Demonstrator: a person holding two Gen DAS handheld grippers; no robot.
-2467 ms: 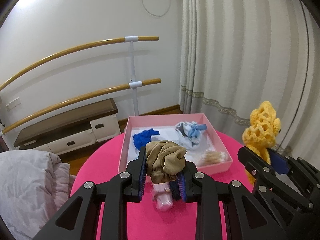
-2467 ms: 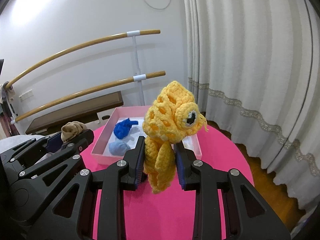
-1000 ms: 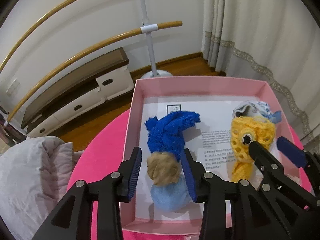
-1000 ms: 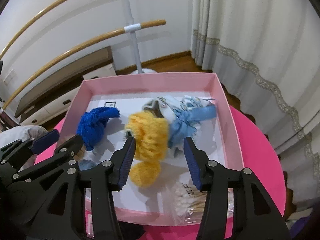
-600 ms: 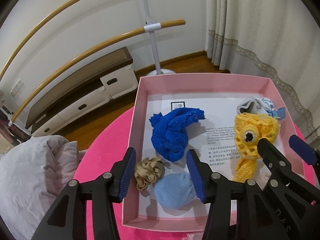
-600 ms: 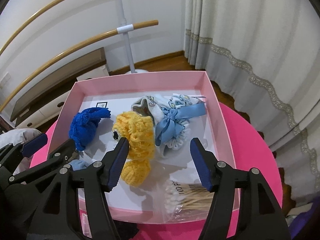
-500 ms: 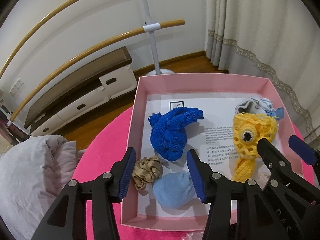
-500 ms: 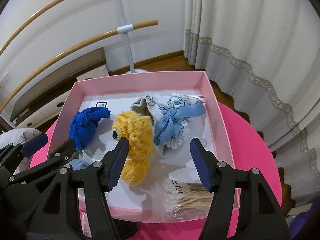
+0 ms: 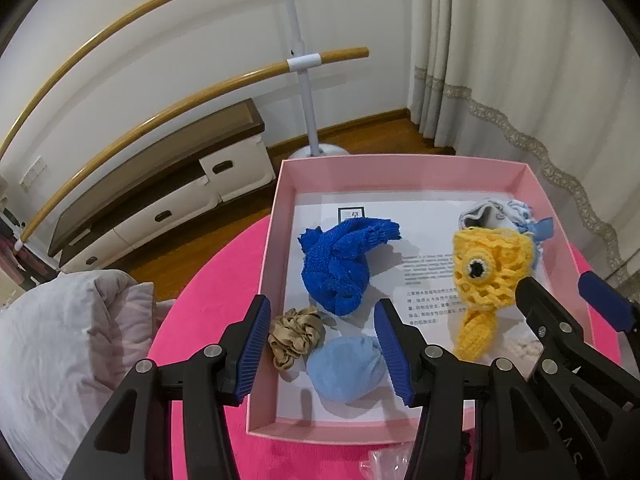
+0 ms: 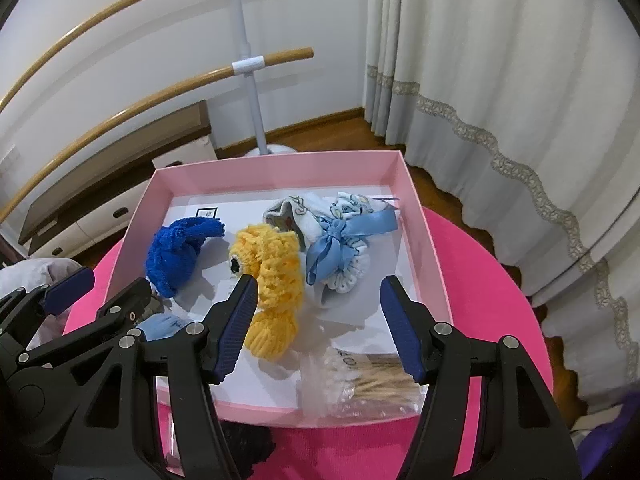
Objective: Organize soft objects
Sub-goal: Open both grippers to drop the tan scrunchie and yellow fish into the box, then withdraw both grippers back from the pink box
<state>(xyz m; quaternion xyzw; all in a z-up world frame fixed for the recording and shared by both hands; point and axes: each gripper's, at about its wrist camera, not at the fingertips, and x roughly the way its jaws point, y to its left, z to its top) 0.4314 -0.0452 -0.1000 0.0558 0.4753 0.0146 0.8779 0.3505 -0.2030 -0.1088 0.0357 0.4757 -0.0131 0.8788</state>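
Now both tongs (image 9: 320, 340) (image 10: 316, 326) hover empty above the pink box (image 9: 400, 170).

Tan scrunchie (image 9: 296, 336) and yellow crochet fish (image 9: 486, 280) inside pink box (image 9: 276, 240)

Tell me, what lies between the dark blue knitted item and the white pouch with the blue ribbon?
The yellow crochet fish, in the right wrist view.

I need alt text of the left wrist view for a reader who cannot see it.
The open left gripper hangs above a pink box on a pink table, over a tan scrunchie and a light blue pouch. Further in lie a dark blue knit and a yellow crochet fish.
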